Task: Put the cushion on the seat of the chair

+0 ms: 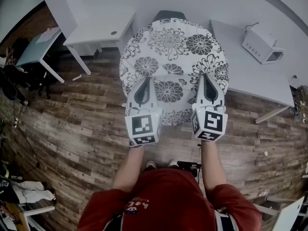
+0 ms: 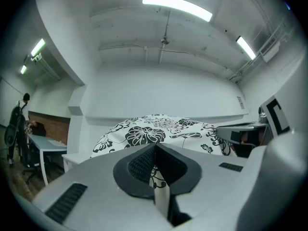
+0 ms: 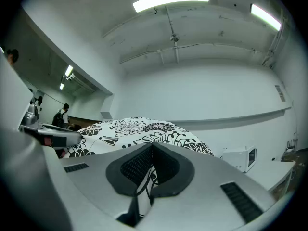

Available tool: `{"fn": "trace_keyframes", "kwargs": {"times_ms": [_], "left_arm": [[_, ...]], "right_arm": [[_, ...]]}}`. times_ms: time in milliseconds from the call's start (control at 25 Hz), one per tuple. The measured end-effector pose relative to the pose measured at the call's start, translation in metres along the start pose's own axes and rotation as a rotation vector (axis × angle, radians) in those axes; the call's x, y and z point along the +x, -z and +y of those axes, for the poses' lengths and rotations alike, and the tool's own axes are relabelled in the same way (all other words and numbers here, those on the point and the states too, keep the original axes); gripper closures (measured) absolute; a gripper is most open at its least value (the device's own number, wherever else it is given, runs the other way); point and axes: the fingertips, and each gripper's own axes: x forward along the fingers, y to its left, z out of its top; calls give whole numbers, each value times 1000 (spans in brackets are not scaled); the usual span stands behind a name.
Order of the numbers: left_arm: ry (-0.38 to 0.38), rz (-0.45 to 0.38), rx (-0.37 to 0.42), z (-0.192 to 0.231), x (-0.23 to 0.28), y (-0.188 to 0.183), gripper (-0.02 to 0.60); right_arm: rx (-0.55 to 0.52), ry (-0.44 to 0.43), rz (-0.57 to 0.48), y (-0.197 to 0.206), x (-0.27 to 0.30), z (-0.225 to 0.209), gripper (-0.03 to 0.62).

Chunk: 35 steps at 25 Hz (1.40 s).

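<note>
**Inspector:** State the position of the cushion (image 1: 168, 47).

**Assessor:** It is a round cushion, white with black flower print. It is held out ahead of the person over the plank floor (image 1: 72, 124). In the head view it covers the chair (image 1: 169, 14) almost entirely, and only a grey strip of the chair shows past its far edge. I cannot tell whether the cushion touches the seat.

**Inspector:** Left gripper (image 1: 146, 81)?

**Assessor:** It is at the near edge of the cushion, left of centre. In its own view the left gripper (image 2: 155, 150) has its jaws drawn nearly together, with a fold of printed fabric pinched between the ribbed pads. The cushion (image 2: 154, 129) rises beyond them against the wall and the ceiling lights (image 2: 177, 6).

**Inspector:** Right gripper (image 1: 206, 76)?

**Assessor:** It is at the same near edge, right of centre, level with the other. In its own view the right gripper (image 3: 150, 148) has its jaws narrowed on a strip of the printed cover. The cushion (image 3: 134, 129) swells up beyond the jaws.

**Inspector:** Surroundings?

**Assessor:** A white table (image 1: 98, 30) stands to the left of the chair. A second white table (image 1: 250, 76) stands to the right and carries a white box-shaped appliance (image 1: 262, 44). A person with a backpack (image 3: 62, 114) stands at the far end of the room.
</note>
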Motion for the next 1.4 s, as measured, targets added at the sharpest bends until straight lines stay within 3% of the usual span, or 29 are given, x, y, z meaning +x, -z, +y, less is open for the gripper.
{"fn": "trace_keyframes", "kwargs": {"times_ms": [1400], "left_arm": [[-29,-26,16,-6,-3,-5,554]], "right_arm": [[9,-47,-6,5,0,-6,566]]}}
